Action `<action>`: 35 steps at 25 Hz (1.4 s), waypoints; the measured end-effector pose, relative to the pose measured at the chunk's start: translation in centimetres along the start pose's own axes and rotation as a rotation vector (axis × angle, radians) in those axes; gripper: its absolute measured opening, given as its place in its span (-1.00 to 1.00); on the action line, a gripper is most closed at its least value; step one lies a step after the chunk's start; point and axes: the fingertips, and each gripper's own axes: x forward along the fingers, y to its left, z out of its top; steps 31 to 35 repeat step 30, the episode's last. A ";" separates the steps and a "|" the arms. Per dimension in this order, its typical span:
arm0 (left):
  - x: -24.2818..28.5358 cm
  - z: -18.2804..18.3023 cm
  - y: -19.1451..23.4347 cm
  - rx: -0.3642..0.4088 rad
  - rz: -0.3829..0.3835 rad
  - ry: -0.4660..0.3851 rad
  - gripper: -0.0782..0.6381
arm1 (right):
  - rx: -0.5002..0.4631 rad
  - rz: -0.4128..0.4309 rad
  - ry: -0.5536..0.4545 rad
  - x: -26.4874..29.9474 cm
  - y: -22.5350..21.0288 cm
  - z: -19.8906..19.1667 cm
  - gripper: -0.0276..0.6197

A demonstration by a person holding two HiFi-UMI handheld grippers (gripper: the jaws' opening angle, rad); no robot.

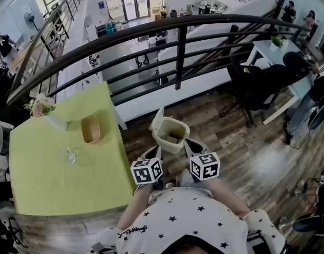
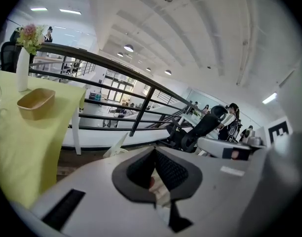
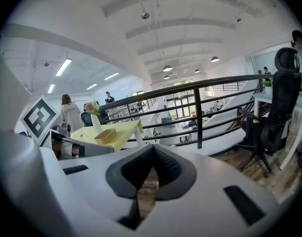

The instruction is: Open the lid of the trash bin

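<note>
One trash bin [image 1: 163, 142], two tools — left gripper [image 1: 157, 152], right gripper [image 1: 188, 144]. One table [image 1: 56, 189] carries one bowl [image 1: 90, 129], one vase [image 1: 56, 122], one glass [image 1: 70, 155].

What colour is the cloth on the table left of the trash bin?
The tablecloth is a plain light yellow-green, clearest in the head view.

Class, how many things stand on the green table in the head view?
3: a vase of flowers by the table's far edge, a wooden bowl to its right, and a glass nearer the person. Nothing seems hidden.
</note>
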 end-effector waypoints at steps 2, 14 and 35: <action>-0.1 -0.1 -0.2 0.008 -0.001 -0.002 -0.75 | -0.002 0.009 -0.003 0.0 0.2 0.1 -0.93; -0.3 0.1 0.0 0.018 0.013 -0.015 -0.75 | -0.020 0.048 -0.005 0.1 1.3 0.0 -0.93; 0.7 0.1 -0.2 0.014 0.013 -0.012 -0.75 | -0.014 0.055 0.012 0.6 0.2 -0.3 -0.93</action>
